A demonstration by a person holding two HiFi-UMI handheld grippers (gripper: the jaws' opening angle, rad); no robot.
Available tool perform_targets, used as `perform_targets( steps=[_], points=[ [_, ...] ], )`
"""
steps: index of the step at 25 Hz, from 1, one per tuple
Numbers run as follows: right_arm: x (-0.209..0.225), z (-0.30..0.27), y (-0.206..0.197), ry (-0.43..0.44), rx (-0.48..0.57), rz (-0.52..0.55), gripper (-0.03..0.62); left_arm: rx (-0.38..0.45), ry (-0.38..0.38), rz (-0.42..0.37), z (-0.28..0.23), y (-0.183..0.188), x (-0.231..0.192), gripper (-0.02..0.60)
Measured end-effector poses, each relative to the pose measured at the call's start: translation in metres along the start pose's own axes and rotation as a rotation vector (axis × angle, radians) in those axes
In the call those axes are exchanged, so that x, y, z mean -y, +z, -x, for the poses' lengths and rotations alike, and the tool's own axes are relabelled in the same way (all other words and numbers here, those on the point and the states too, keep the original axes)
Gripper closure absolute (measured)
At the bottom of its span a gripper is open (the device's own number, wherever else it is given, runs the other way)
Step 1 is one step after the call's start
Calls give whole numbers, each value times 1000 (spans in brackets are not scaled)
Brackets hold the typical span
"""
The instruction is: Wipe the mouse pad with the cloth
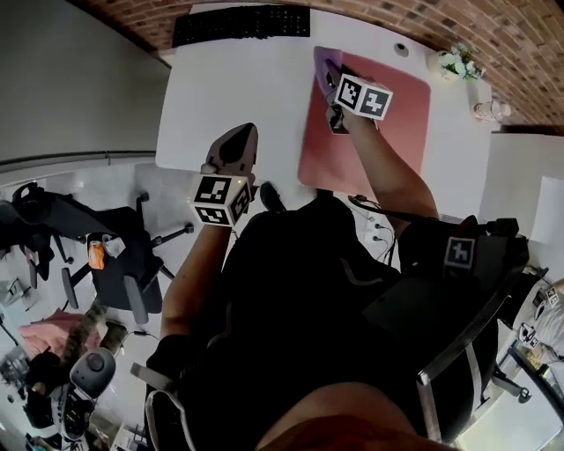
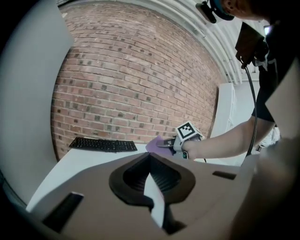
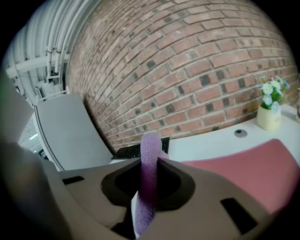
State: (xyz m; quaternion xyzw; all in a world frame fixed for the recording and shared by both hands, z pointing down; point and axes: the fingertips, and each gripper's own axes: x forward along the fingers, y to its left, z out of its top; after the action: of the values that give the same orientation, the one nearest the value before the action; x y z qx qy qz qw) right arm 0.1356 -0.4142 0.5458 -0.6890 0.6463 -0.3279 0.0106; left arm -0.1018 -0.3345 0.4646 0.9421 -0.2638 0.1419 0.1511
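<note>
Mouse pad (image 1: 397, 123) lies beneath the right gripper (image 1: 329, 75) clamping the purple cloth (image 3: 149, 140); left gripper (image 2: 150, 157) closed, empty.

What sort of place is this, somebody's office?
Probably an office: a white desk against a brick wall, with a black keyboard and pink mouse pad on it, and wheeled office chairs beside it.

A purple cloth (image 3: 149, 154), a pink mouse pad (image 1: 397, 119), a white desk (image 1: 229, 97), a black keyboard (image 1: 240, 25) and a red-brown brick-patterned wall (image 3: 187, 61) are being shown, with black-and-white square patterns on a marker cube (image 1: 363, 95).
</note>
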Motion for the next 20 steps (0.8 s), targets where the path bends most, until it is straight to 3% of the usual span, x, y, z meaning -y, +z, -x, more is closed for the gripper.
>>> perform_targets(
  steps=[4, 8, 16, 20],
  points=[
    [-2, 49, 23, -22, 88, -28, 534, 50, -51, -92, -11, 19, 5, 577],
    [-11, 101, 41, -59, 167, -4, 534, 94, -138, -87, -20, 33, 13, 577],
    [-26, 179, 53, -106, 268, 114, 535, 96, -303, -85, -32, 49, 41, 577],
    [-17, 213, 58, -162, 318, 150, 534, 125, -343, -176, -30, 71, 65, 577]
  ],
)
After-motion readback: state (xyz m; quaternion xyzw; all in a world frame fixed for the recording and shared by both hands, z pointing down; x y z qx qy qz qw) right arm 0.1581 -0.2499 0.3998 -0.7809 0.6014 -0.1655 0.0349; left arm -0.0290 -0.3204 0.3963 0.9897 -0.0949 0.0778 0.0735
